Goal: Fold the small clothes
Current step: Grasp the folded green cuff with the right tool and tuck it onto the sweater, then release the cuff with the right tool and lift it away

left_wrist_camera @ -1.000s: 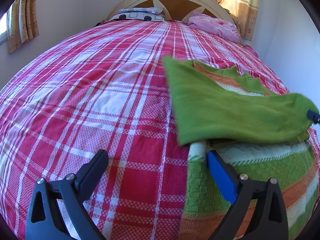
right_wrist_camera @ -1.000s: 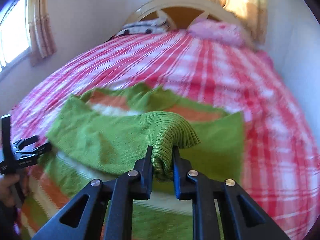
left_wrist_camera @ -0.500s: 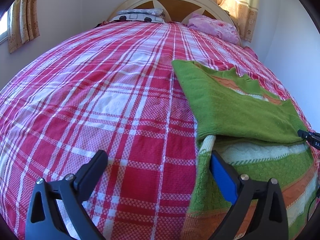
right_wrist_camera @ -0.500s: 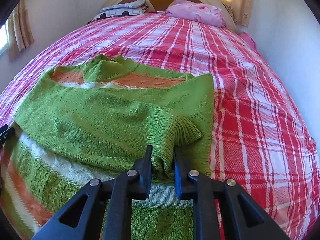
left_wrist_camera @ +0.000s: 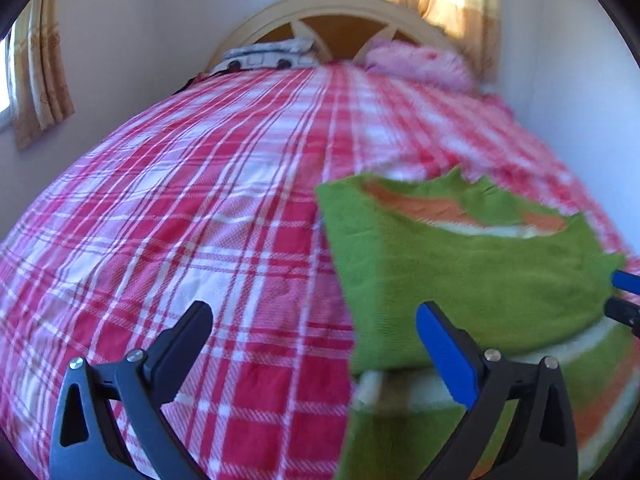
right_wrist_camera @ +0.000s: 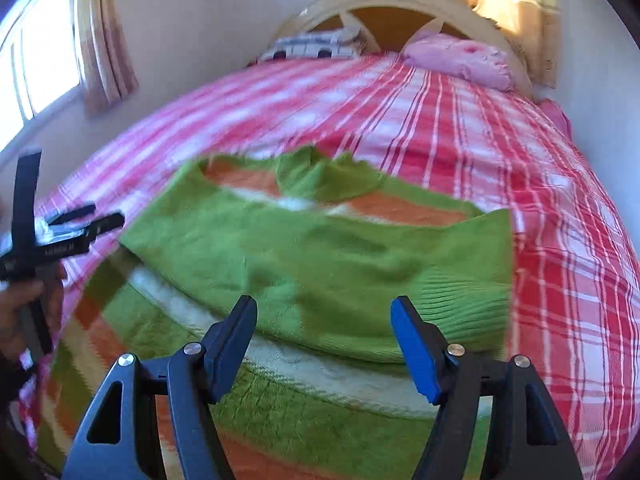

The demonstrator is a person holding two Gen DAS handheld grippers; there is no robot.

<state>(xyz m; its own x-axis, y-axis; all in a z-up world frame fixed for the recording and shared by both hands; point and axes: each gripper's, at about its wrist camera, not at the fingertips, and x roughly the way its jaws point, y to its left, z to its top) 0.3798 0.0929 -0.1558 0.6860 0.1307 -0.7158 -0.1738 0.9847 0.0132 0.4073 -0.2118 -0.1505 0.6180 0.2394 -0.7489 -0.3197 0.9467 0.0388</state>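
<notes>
A small green sweater with orange and white stripes lies flat on the red plaid bedspread. One green sleeve is folded across its chest, ribbed cuff at the right. My right gripper hovers just above the folded sleeve; its jaws are opening and nothing is between them. In the left wrist view the sweater fills the lower right. My left gripper stands open over the sweater's left edge, holding nothing. The left tool and a hand show at the far left of the right wrist view.
A curved wooden headboard stands at the far end with a pink pillow and a patterned pillow. Walls run along the bed's right side. Curtained windows are at the left and behind the headboard. Bare bedspread spreads left of the sweater.
The right gripper let go of the sleeve cuff; its jaws went from shut to wide apart, and the sleeve now lies on the sweater. The left gripper drew back and up slightly.
</notes>
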